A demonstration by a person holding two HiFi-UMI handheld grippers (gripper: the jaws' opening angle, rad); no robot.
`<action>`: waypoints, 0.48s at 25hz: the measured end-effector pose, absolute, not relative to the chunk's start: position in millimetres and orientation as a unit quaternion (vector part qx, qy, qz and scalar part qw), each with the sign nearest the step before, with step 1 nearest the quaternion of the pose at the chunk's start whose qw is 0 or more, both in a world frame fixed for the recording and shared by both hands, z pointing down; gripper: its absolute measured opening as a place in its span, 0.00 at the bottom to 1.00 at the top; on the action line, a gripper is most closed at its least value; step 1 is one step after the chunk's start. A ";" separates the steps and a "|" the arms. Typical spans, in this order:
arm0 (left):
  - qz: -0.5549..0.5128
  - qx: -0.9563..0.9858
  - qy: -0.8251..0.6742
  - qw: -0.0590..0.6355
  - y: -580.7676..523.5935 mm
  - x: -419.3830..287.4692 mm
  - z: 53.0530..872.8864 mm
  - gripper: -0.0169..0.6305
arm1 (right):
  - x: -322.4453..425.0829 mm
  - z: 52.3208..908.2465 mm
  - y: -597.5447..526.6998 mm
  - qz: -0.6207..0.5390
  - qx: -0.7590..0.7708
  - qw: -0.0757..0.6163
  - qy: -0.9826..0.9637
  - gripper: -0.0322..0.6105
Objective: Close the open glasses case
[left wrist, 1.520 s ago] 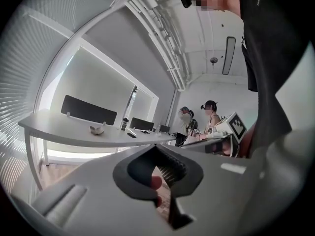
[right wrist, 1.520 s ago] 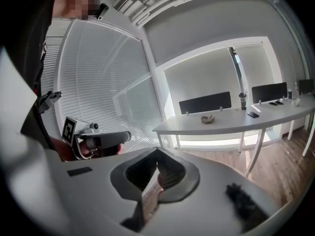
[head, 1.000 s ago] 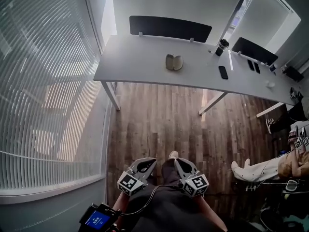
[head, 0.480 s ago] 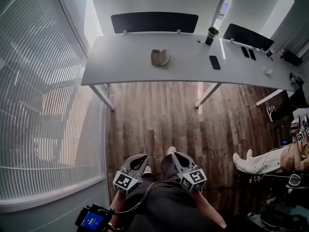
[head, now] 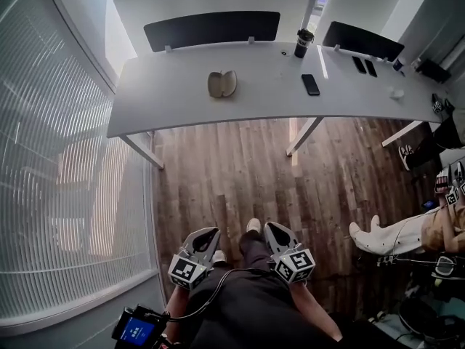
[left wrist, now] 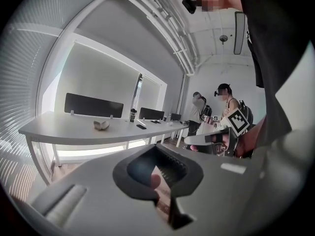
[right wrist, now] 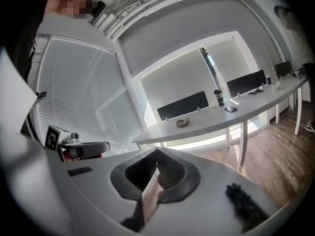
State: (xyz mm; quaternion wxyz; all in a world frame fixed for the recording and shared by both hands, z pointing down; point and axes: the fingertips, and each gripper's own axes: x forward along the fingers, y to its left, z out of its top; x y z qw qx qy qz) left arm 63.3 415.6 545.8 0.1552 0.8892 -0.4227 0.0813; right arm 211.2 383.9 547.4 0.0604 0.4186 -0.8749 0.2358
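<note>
Glasses case [head: 222,83] lies open on the white desk [head: 163,97].

Glasses case [head: 221,83]: beige-tan. Desk [head: 174,100]: white. Floor [head: 232,173]: brown wood planks. Divider panels [head: 211,29]: black. Phone [head: 310,84]: black. Blinds [head: 51,166]: white, horizontal slats. Left gripper [head: 209,234], right gripper [head: 274,231]: light grey. Marker cubes [head: 190,273]: black-and-white squares.

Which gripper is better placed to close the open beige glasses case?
Left, marginally: the open beige glasses case lies almost straight ahead of the left gripper, the right gripper further aside. Both are far off.
</note>
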 end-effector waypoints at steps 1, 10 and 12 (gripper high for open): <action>0.084 0.888 -0.423 0.157 412.3 66.6 548.0 0.04 | 215.6 550.9 382.4 0.240 0.421 0.061 -0.873 0.06; 0.093 0.888 -0.421 0.158 352.9 102.8 552.0 0.04 | 242.1 570.2 338.3 0.248 0.418 0.052 -0.872 0.06; 0.110 0.889 -0.413 0.163 349.2 110.0 563.7 0.04 | 251.1 574.4 328.2 0.254 0.420 0.049 -0.870 0.06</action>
